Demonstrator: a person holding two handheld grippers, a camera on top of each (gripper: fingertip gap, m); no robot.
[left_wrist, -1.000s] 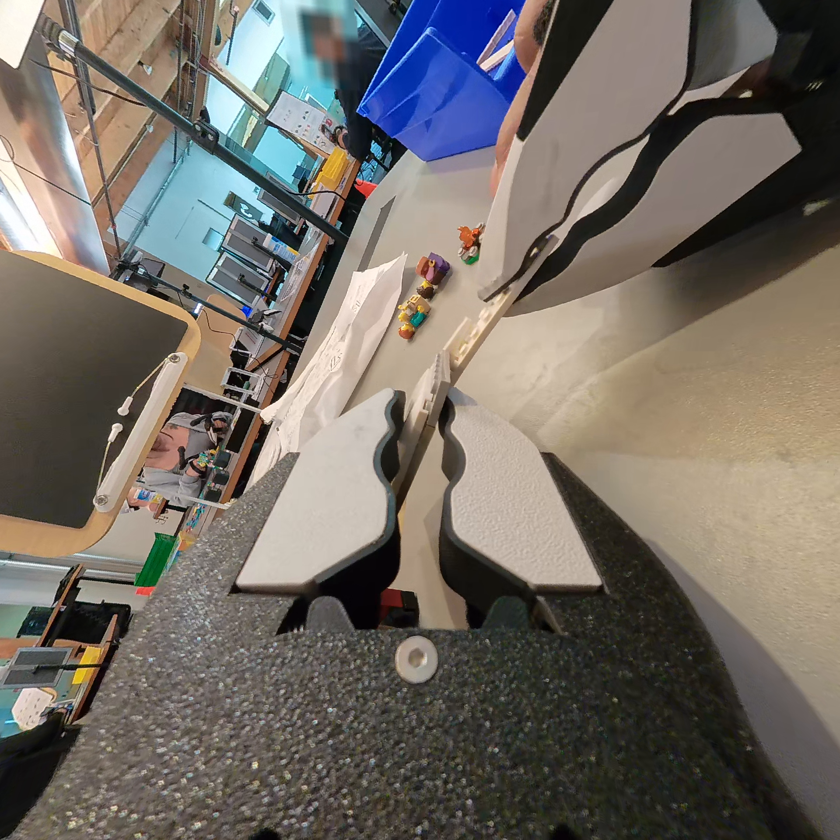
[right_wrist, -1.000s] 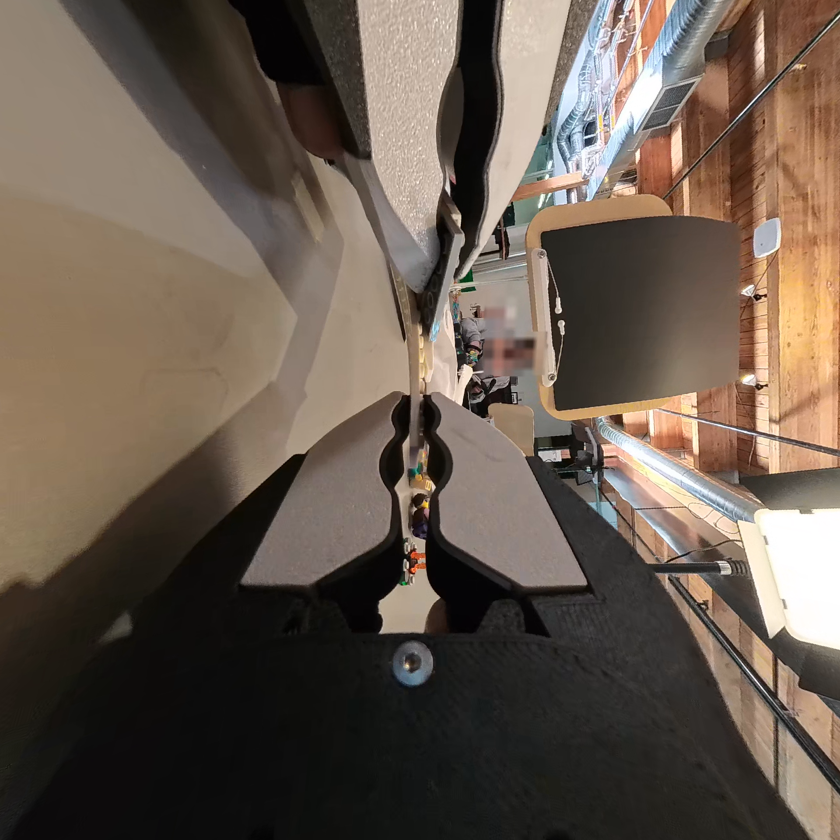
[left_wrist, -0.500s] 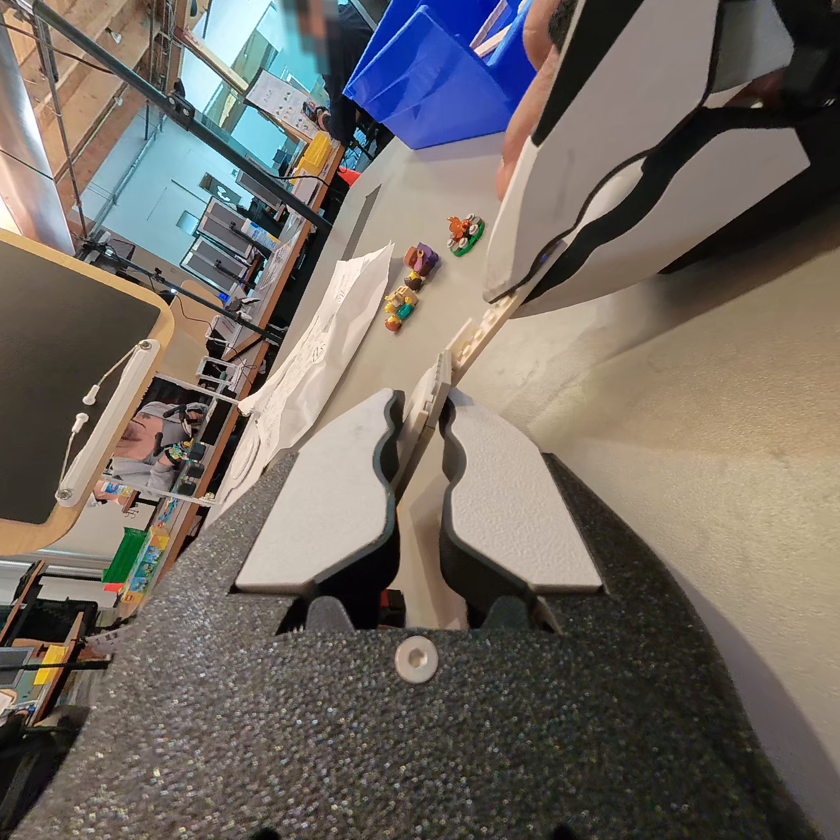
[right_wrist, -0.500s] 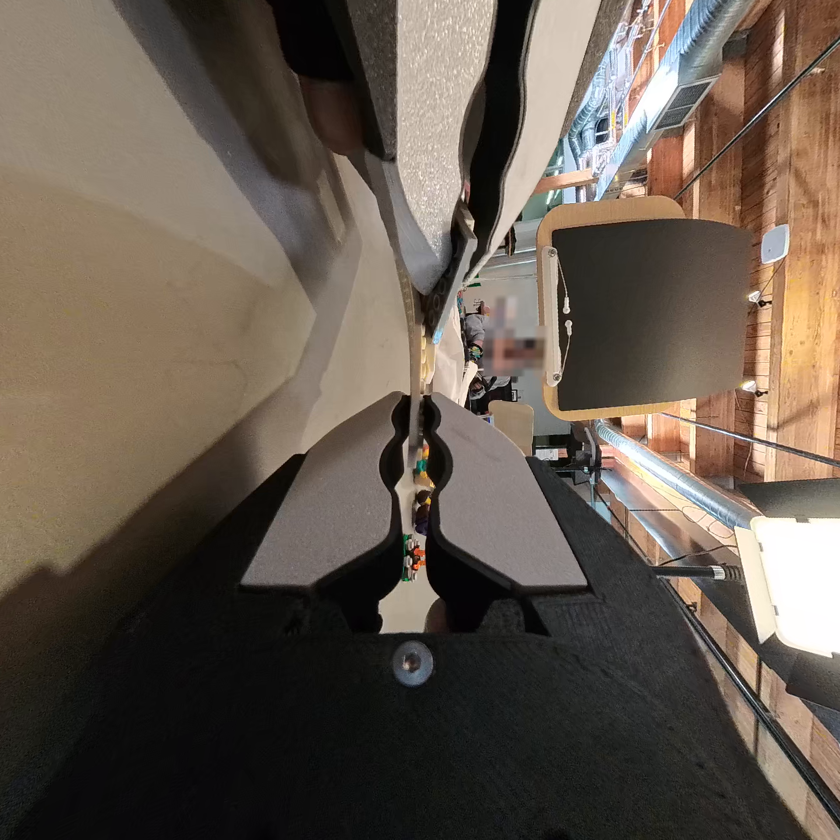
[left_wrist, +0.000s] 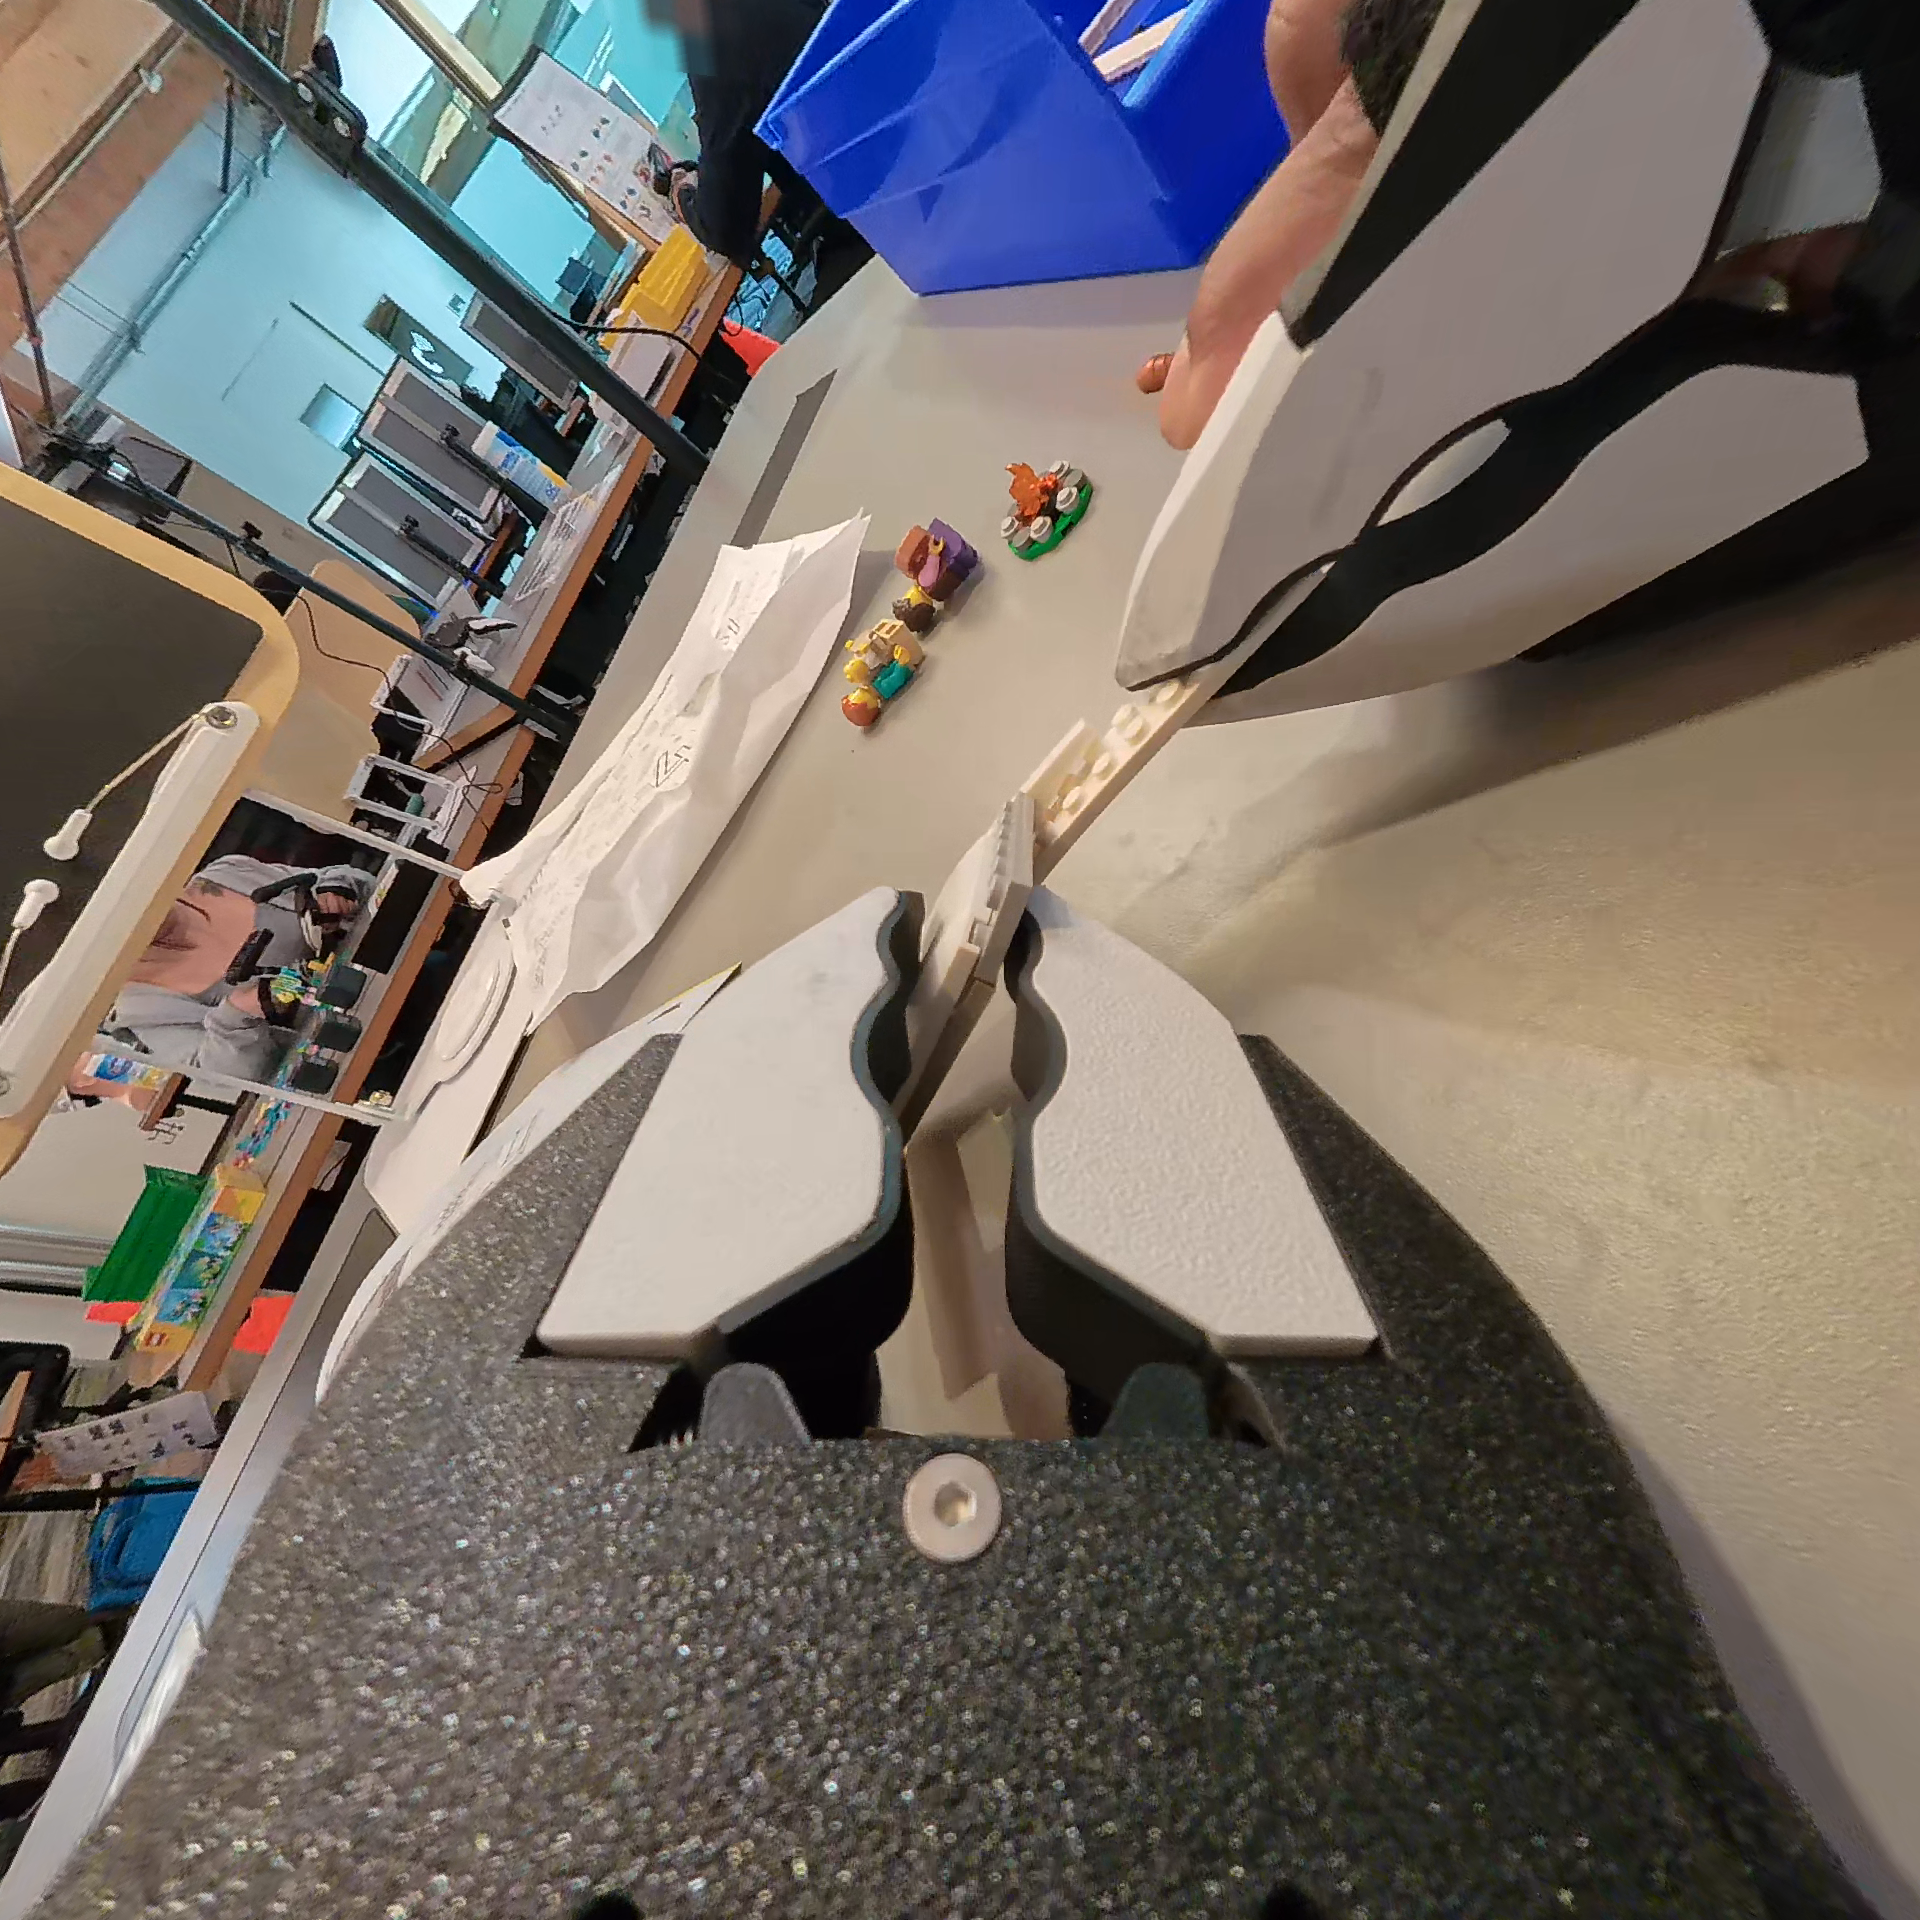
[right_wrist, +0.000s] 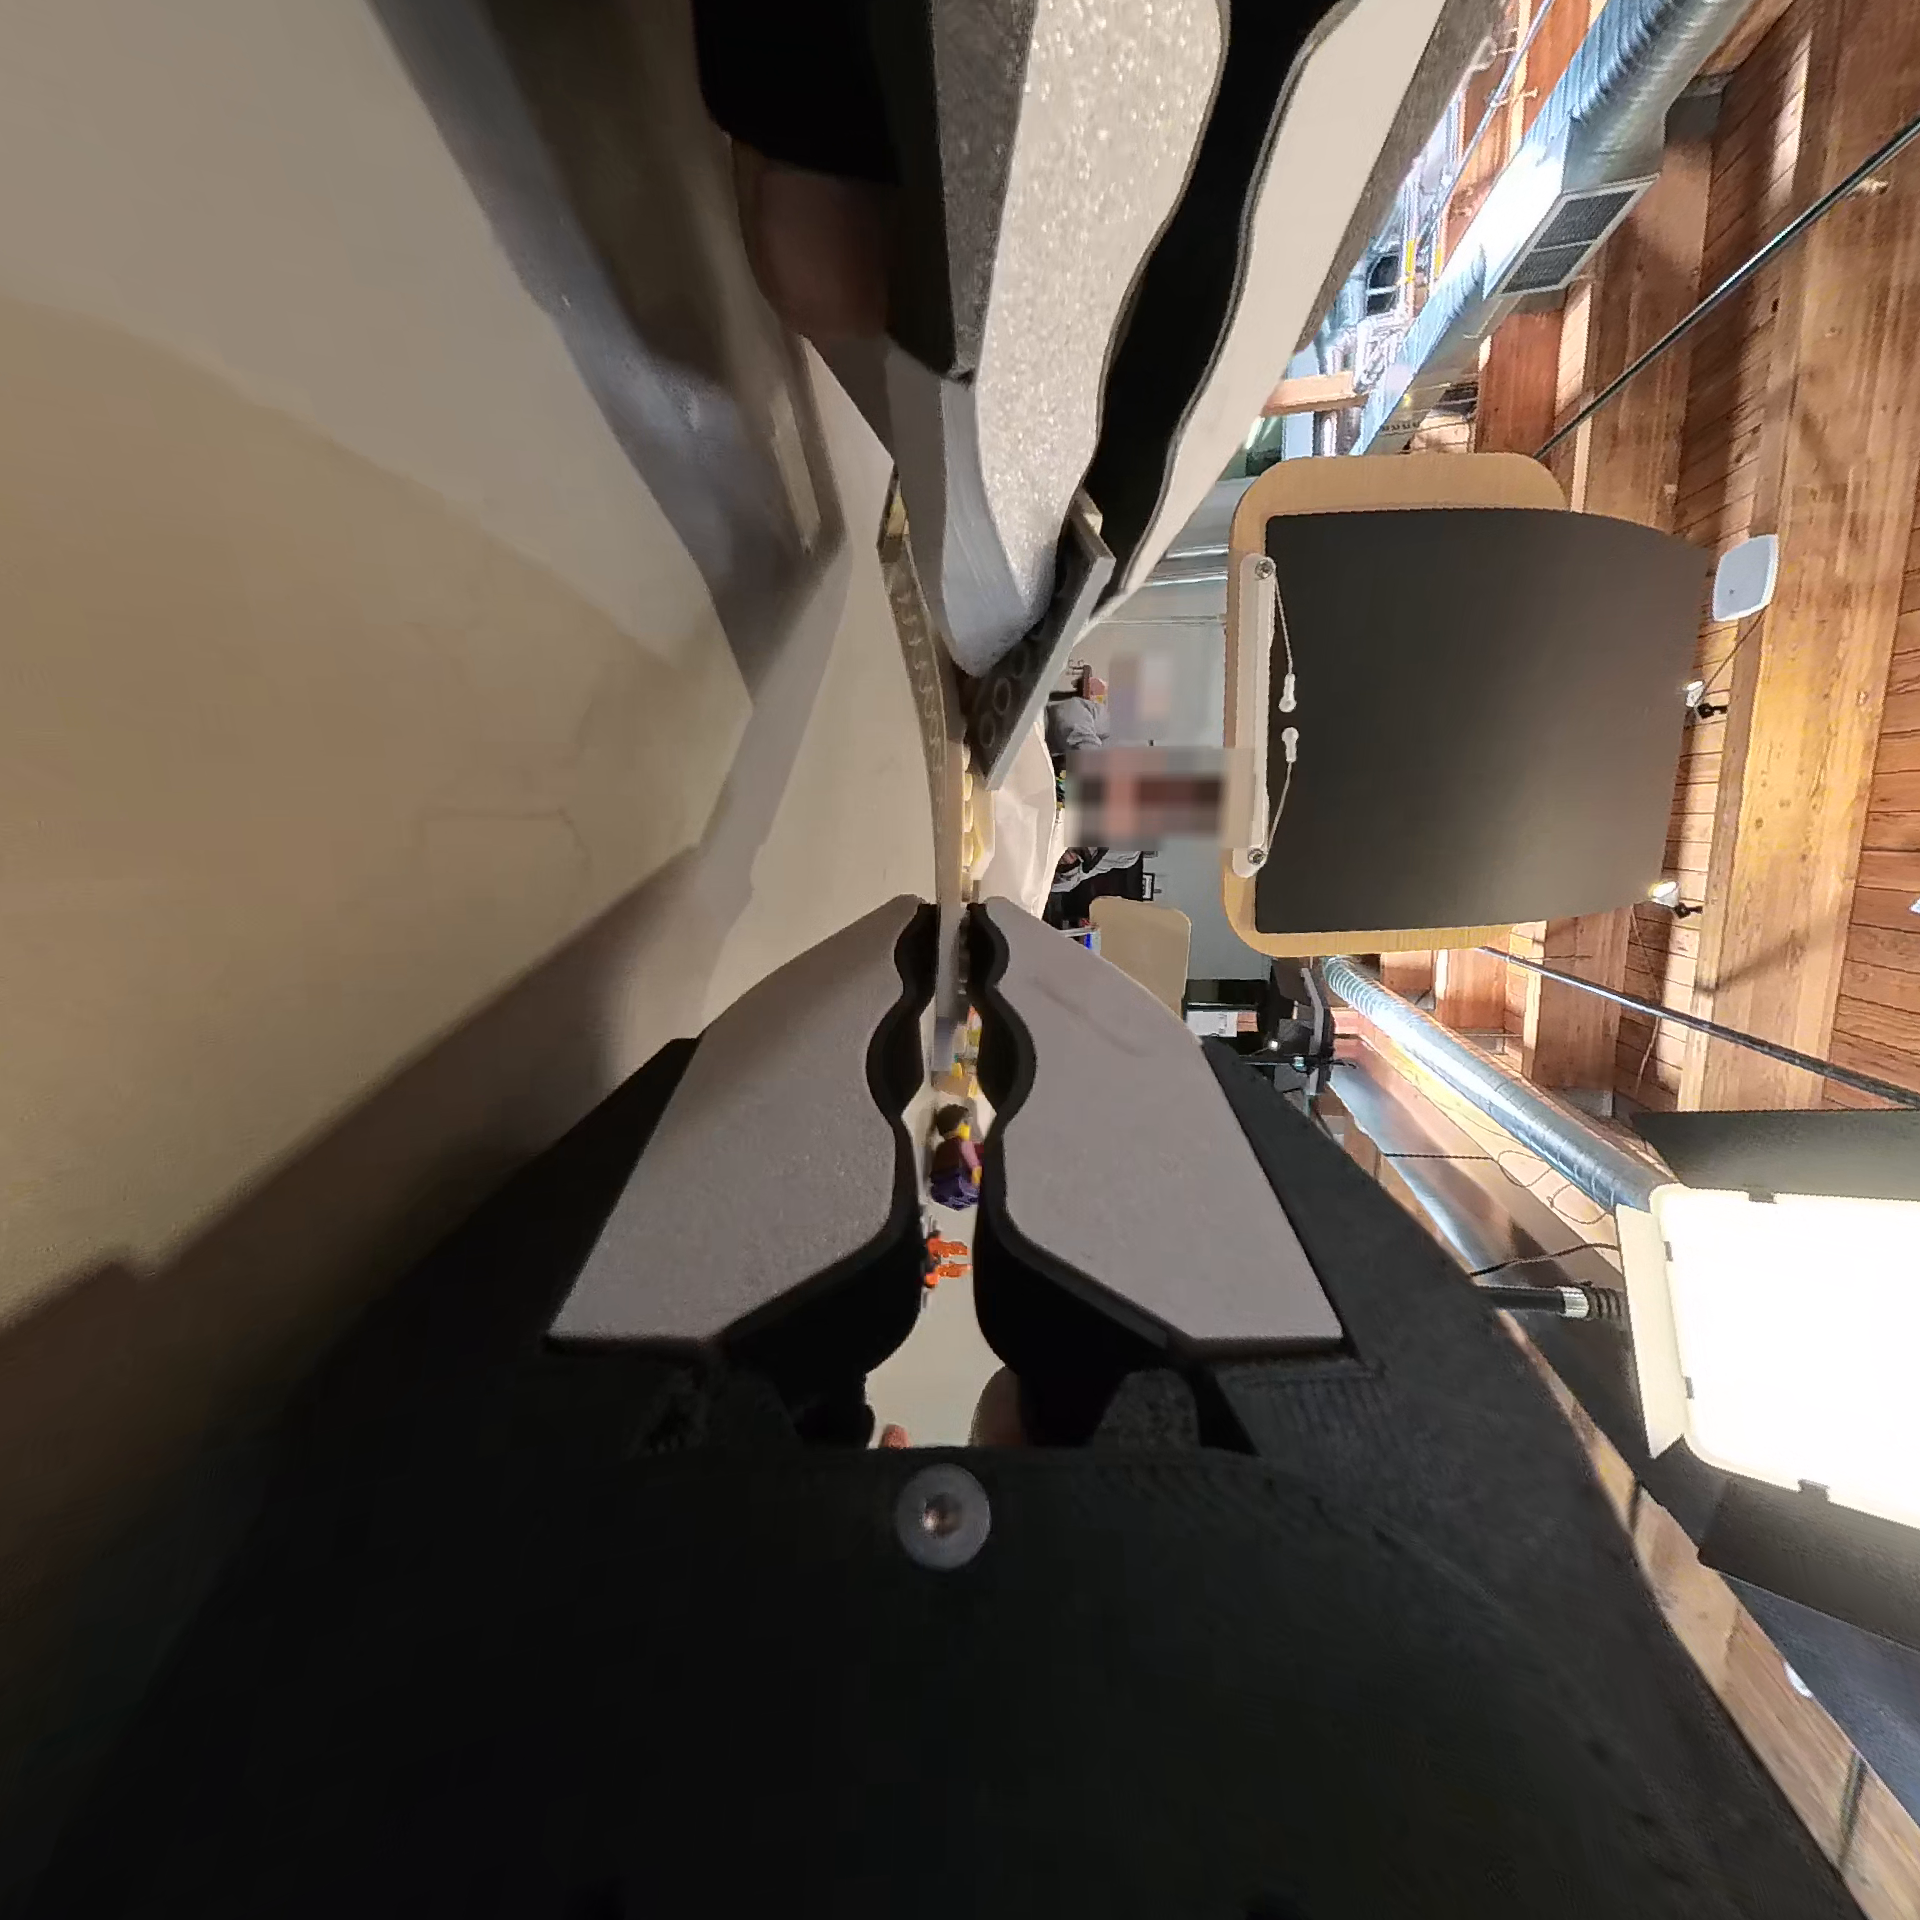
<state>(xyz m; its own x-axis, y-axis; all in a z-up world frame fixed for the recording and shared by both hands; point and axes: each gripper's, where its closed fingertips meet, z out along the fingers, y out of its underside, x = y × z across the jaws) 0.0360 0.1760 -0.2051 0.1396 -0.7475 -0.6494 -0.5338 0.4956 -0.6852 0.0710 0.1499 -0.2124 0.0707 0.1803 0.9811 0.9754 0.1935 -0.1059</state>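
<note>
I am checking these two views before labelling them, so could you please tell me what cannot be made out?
- Left wrist view: the right gripper covers the far end of the studded plate.
- Left wrist view: the blue bin is cut by the top edge.
- Right wrist view: its own fingers hide most of the toy figures.
- Right wrist view: a mosaic patch hides a person's head.

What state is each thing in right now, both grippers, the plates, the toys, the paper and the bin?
left gripper: shut on white stacked plates
right gripper: shut on long white studded plate
toy figures: lying on the table
campfire toy: upright
paper sheet: crumpled, flat
blue bin: open
</note>
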